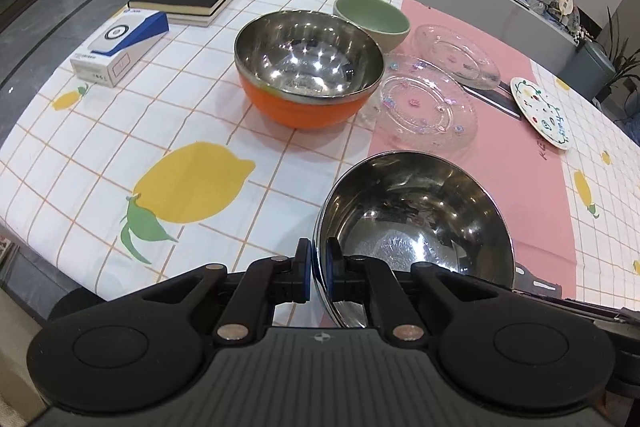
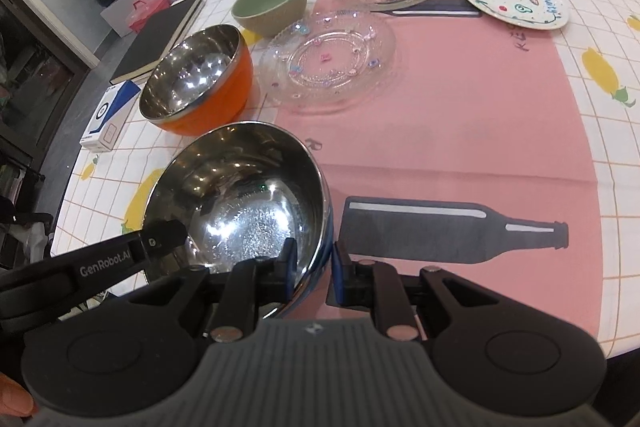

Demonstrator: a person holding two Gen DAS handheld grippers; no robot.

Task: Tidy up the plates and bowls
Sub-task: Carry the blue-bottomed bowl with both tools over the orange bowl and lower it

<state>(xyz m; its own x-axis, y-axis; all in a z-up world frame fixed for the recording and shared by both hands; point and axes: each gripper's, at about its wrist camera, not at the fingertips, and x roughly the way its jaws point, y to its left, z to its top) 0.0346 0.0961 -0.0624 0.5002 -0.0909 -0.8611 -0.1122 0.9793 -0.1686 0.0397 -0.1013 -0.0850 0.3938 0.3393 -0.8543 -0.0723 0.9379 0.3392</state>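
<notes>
The left gripper point(image 1: 318, 267) pointed steeply downward, its blue pads clamped on the bowl point(image 1: 420, 219) rim at one side. The right gripper point(image 2: 313, 269) pointed down at a like angle, its pads pinching the opposite rim, one inside and one outside the wall.

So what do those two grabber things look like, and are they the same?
Yes, they match. The left gripper and right gripper are matte black, each with a ribbed grey body, two round black discs, linkage arms with silver rivets, and blue pads on the fingertips. In the right wrist view, white "GenRobot.AI" lettering runs along the other gripper's side. No cables or sleeves show.
</notes>
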